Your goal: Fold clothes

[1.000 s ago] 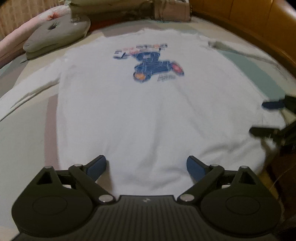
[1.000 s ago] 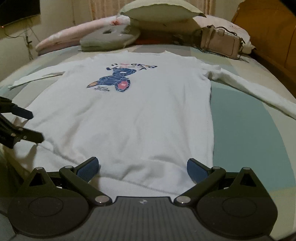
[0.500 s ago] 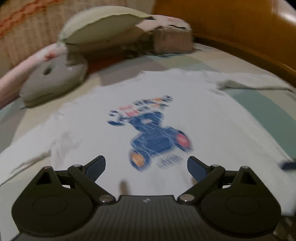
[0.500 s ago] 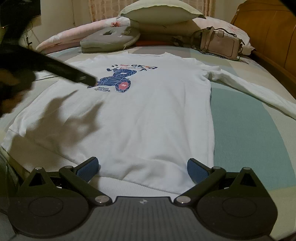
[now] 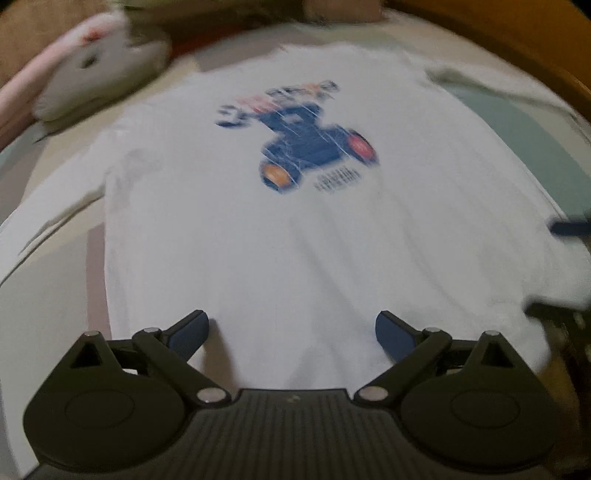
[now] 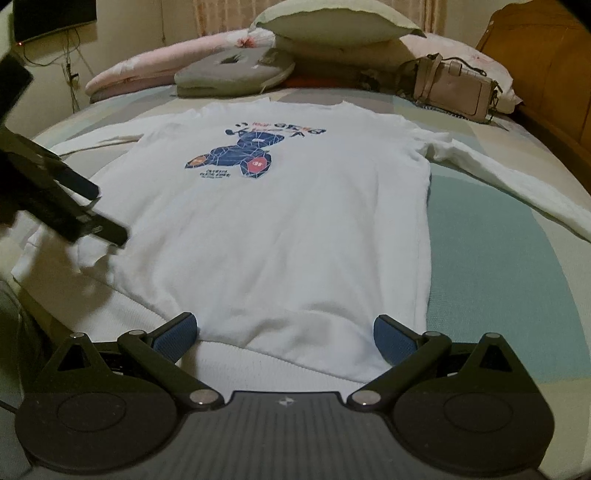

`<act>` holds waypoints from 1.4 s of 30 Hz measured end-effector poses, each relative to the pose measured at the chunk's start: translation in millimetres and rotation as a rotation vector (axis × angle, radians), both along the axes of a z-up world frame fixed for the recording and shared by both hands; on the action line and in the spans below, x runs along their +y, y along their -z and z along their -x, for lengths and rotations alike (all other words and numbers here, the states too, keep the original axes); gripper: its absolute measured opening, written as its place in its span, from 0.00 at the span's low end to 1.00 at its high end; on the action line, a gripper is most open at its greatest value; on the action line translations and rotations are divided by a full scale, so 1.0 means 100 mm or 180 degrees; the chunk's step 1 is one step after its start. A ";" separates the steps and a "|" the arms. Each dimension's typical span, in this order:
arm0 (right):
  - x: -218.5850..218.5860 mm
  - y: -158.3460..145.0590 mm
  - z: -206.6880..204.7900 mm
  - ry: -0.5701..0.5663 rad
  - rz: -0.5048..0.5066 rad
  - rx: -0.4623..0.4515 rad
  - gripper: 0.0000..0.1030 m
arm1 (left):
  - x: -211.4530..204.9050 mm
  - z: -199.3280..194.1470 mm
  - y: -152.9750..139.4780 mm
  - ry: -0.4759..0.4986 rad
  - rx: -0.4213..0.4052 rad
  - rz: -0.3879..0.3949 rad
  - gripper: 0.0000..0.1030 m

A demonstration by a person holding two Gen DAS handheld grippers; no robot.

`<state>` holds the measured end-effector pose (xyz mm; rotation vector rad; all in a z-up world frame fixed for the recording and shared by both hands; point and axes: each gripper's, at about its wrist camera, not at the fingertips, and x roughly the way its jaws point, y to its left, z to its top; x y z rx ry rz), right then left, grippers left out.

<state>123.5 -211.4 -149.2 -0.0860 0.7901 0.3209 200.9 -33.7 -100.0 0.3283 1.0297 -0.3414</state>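
Left wrist view: picture blurred with motion. White long-sleeved sweatshirt (image 5: 295, 229) lies flat, front up, on the bed (image 5: 48, 314), blue bear print (image 5: 314, 147) toward the far end. Left gripper (image 5: 291, 332) hangs over the hem half of the garment, jaws spread wide, nothing between the blue pads (image 5: 188, 332). At the right edge, the tips of the right gripper (image 5: 569, 266) show beside the garment's lower corner; too smeared to read contact.

Judgement: no fold made yet. Body, both sleeves and hem lie spread out. This looks like the approach to a first grasp.

Right wrist view: sharp. Right gripper (image 6: 284, 336) sits low at the ribbed hem (image 6: 280, 358), jaws released and empty, straddling the hem's right portion. Left gripper (image 6: 92, 214) enters from the left, above the garment's left side near the hem, its fingers parted. Right sleeve (image 6: 509, 181) stretches out over the green stripe of the bedcover (image 6: 491, 258); left sleeve (image 6: 96, 142) runs off toward the far left.

Next move, as I judge it: each gripper needs to come down onto a cloth edge and pinch a single layer cleanly, probably hem corners or a side seam, then lift and carry together so the fabric does not drag or bunch.

Containers: one tan handbag (image 6: 454, 88) at the head of the bed, closed; contents hidden. It leans near the stacked pillows (image 6: 332, 26) and a grey cushion (image 6: 232, 72), well apart from the sweatshirt.
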 end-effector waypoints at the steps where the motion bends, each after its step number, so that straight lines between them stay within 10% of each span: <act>1: 0.01 0.00 -0.01 0.0008 0.0011 0.0023 1.00 | 0.01 0.00 -0.06 0.0047 -0.0016 -0.0011 0.94; 11: 0.03 0.00 -0.02 0.0102 0.0013 0.0036 1.00 | 0.02 -0.30 -0.26 -0.0408 -0.0170 0.0602 0.94; 17: 0.02 0.00 -0.03 0.0093 0.0020 0.0052 1.00 | -0.13 -0.05 0.14 -0.0412 -0.0153 0.0372 0.94; 42: 0.03 0.00 -0.03 0.0067 0.0027 0.0100 1.00 | -0.11 0.08 0.05 -0.0371 0.0261 0.0057 0.94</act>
